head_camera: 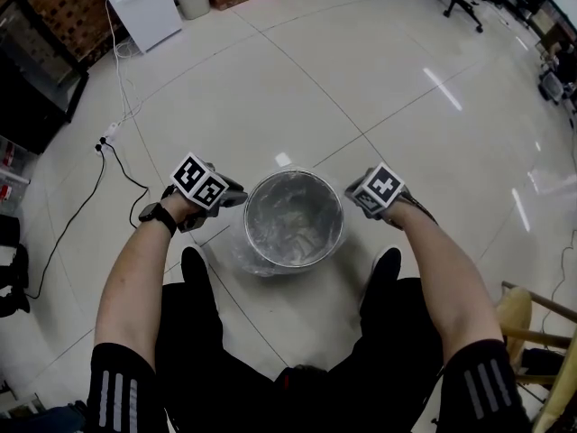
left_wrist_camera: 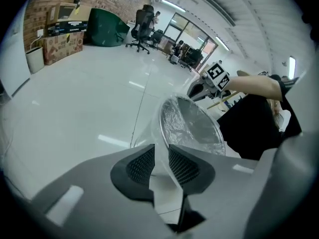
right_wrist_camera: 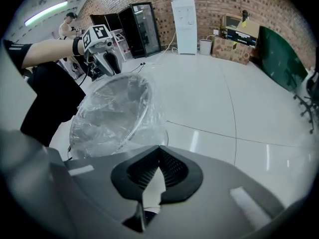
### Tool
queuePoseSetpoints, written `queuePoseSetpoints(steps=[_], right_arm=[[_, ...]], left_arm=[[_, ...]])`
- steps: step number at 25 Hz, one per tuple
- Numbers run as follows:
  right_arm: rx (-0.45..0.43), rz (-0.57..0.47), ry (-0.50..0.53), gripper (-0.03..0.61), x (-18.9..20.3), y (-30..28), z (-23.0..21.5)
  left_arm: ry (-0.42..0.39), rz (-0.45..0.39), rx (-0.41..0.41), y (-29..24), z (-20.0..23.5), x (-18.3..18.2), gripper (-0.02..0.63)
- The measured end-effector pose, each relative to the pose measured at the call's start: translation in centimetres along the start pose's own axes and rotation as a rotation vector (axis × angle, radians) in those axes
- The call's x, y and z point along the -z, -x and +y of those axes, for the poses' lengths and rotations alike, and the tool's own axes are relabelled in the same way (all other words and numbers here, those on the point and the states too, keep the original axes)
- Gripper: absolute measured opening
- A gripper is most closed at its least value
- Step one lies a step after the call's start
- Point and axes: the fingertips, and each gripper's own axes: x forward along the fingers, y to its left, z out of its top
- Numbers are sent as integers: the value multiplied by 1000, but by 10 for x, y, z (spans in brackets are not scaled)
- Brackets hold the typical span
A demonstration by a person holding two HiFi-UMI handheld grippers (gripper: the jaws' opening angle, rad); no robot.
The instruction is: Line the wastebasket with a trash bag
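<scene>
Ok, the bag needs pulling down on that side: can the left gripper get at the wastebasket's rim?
Probably yes: the left gripper is right beside the wastebasket's rim, and nothing but the bag lies between.

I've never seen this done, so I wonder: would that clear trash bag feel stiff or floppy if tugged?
Probably floppy: the trash bag lies wrinkled inside the wastebasket and billows loosely around its outside. Likely very light and thin, since it is see-through. Its glossy film may be slippery.

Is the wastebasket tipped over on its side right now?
No, the wastebasket stands upright on the floor in the head view, its round mouth facing up, with the clear trash bag lining it.
</scene>
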Motion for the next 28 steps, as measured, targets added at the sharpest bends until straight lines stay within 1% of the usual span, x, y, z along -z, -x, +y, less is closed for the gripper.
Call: queuePoseSetpoints(steps=[2, 5, 8, 10, 12, 14, 15, 18, 20, 21, 23, 25, 26, 28], right_arm=[[-8, -2, 8, 6, -2, -3, -1], [-11, 7, 12, 6, -4, -9, 0], [-9, 14, 14, 6, -6, -12, -1], [-4, 20, 21, 6, -5, -14, -2], [5, 28, 35, 6, -4, -17, -3], [17, 43, 55, 6, -3, -20, -3], [18, 50, 68, 6, -3, -22, -2], [10, 63, 104, 6, -4, -28, 4], [17, 108, 110, 6, 4, -32, 4], [19, 128, 108, 6, 7, -34, 4], [25, 120, 116, 6, 4, -37, 5], [45, 120, 118, 6, 4, -40, 0], [50, 136, 113, 6, 9, -42, -2], [51, 183, 107, 6, 20, -48, -6]], left_arm=[[-12, 20, 11, -5, -1, 3, 80], [-31, 32, 27, -10, -3, 5, -6], [-56, 58, 9, -12, 0, 7, -6], [-63, 71, -35, -12, 9, 9, -6], [-67, 90, -107, -13, 23, 13, -6], [-83, 128, -170, -17, 34, 20, -6], [-99, 151, -184, -20, 35, 25, -6], [-137, 194, -180, -32, 30, 29, -6], [-155, 209, -194, -39, 30, 28, -6], [-160, 223, -211, -41, 33, 29, -6], [-177, 262, -270, -43, 44, 34, -6], [-222, 291, -344, -47, 56, 37, -6], [-249, 293, -362, -51, 60, 35, -6], [-265, 314, -356, -60, 60, 37, -6]])
